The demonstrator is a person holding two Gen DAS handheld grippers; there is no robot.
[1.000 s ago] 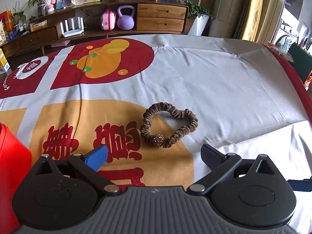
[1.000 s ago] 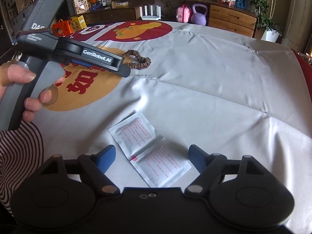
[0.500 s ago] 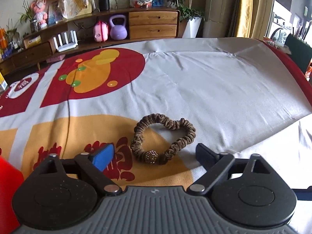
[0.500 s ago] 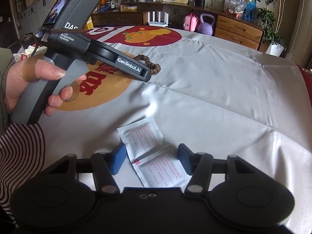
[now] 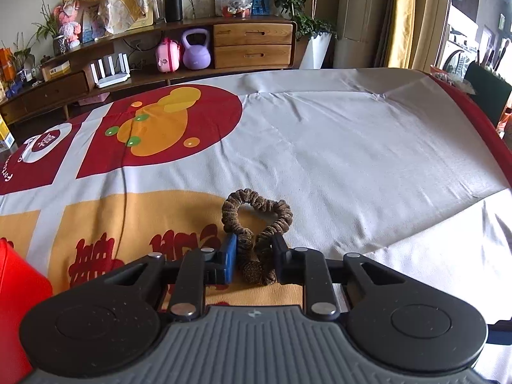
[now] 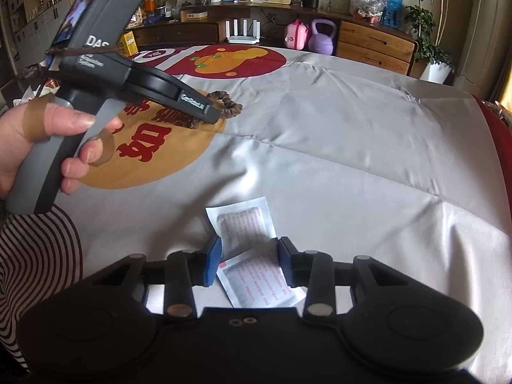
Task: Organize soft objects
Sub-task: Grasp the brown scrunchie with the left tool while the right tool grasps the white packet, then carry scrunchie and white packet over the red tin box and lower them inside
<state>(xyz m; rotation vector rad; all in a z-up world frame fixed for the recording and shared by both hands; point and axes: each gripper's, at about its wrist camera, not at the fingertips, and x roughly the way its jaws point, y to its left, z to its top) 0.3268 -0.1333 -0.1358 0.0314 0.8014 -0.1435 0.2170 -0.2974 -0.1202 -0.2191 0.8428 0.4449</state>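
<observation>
A brown hair scrunchie [image 5: 256, 220] with a bead lies on the printed cloth. My left gripper [image 5: 254, 254] is shut on its near end, squeezing the loop into a heart shape. It also shows in the right wrist view [image 6: 225, 104], beyond the left tool [image 6: 134, 83]. A folded white sachet pair [image 6: 252, 256] with pink print lies on the grey cloth. My right gripper [image 6: 249, 260] has its jaws narrowed around the sachet's fold, both pads at its edges.
A red container [image 5: 16, 291] stands at the left edge in the left wrist view. A thin cord [image 5: 123, 192] runs across the cloth. A wooden sideboard [image 5: 192, 48] with a purple kettlebell [image 5: 196, 49] stands beyond the table's far edge.
My left gripper moved forward and closed on the scrunchie, bunching it. My right gripper moved forward over the sachets and narrowed its jaws around them.
</observation>
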